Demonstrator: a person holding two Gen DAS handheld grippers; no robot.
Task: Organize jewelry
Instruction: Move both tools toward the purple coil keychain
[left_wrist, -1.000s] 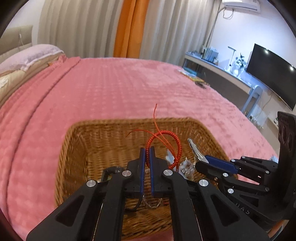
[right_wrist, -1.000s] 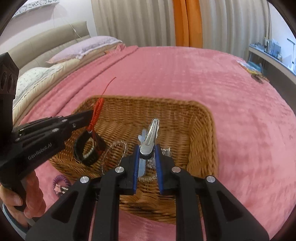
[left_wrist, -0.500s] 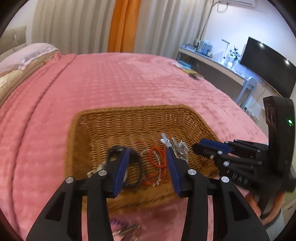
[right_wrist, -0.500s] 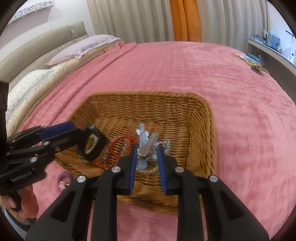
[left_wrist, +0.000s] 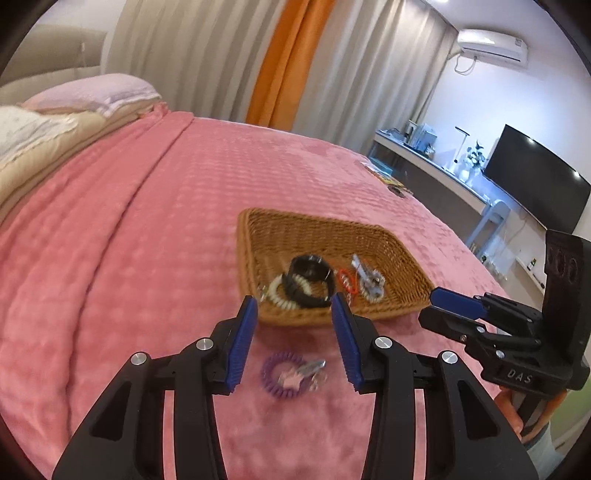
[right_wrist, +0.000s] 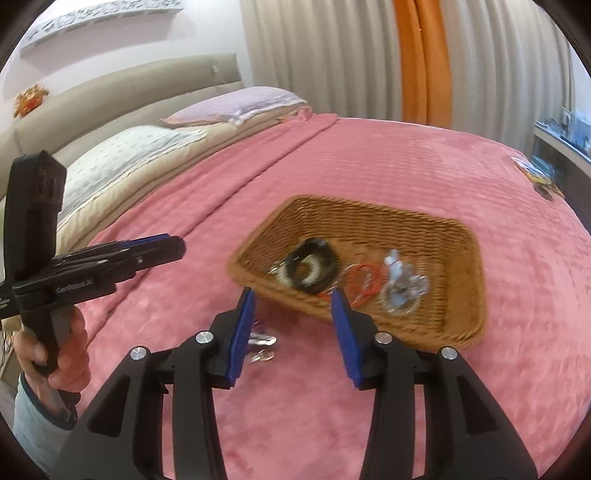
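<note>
1. One wide pink blanket (left_wrist: 155, 229) covers the bed, with pillows (right_wrist: 147, 147) stacked at the head end.
2. A brown wicker basket (left_wrist: 325, 229) sits on the blanket, just beyond both grippers.
3. The left gripper (left_wrist: 293, 339) hangs above the blanket in front of the basket, its blue-padded jaws apart with nothing between them.
4. The right gripper (right_wrist: 291, 328) hangs just short of the basket's near rim; its jaws are opening and nothing sits between the pads. A person's hand (right_wrist: 55, 354) grips the left gripper's handle at the edge of the right wrist view.
5. Inside the basket, a black band (left_wrist: 308, 280) lies over a pale coiled bracelet (left_wrist: 277, 295) at the left.
6. A thin red cord bracelet (right_wrist: 364, 282) lies in the middle of the basket floor.
7. A silver clip tangled with clear pieces (right_wrist: 400, 286) lies to the right of the red cord.
8. On the blanket outside the basket, a purple coiled hair tie (left_wrist: 280, 374) lies beside a small pink star charm and a silver clip, directly below the left gripper's open jaws.
</note>
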